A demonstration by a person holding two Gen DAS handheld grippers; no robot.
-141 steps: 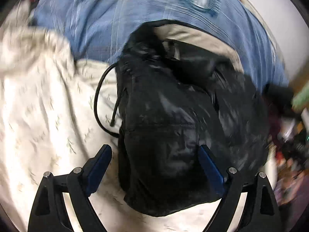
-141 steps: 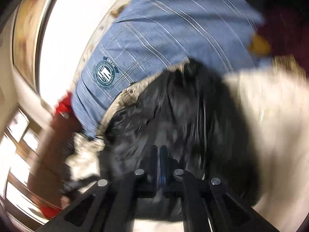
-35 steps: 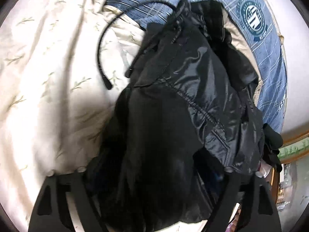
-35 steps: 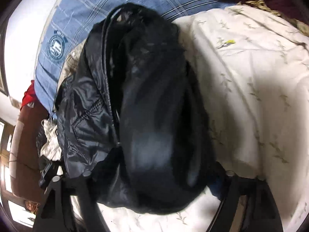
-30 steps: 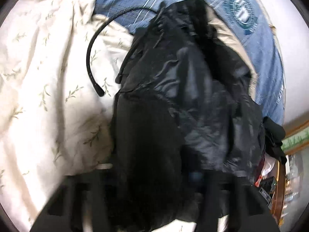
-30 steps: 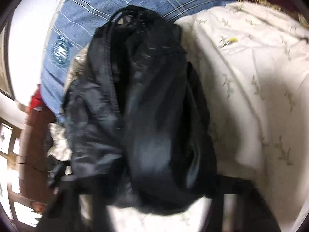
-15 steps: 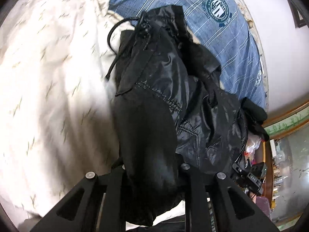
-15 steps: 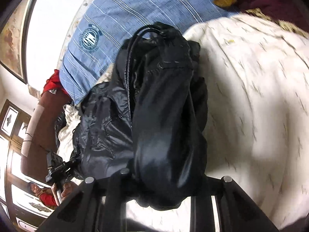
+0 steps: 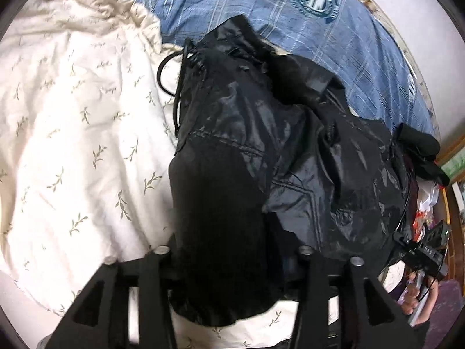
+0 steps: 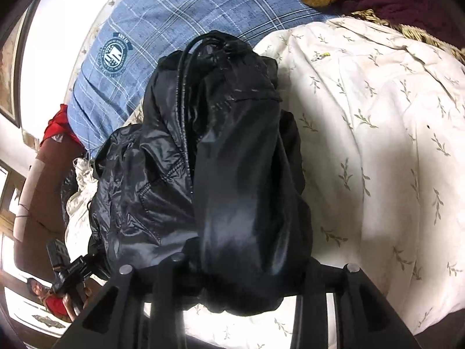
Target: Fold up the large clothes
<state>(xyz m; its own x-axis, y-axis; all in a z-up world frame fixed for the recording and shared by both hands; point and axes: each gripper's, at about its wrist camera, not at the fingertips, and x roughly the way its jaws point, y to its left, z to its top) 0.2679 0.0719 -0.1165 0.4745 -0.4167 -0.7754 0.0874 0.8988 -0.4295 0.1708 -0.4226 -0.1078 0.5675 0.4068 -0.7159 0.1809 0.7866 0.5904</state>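
One shiny black nylon jacket [image 9: 261, 157] is lying bunched on one cream leaf-print quilt [image 9: 72, 133], its far end resting against one blue plaid pillow [image 10: 180, 8]. Two grippers are straddling its near end: the left gripper [image 9: 232, 258] and right gripper [image 10: 241, 264] have both just been opening, jacket fabric bulging between their parted jaws.
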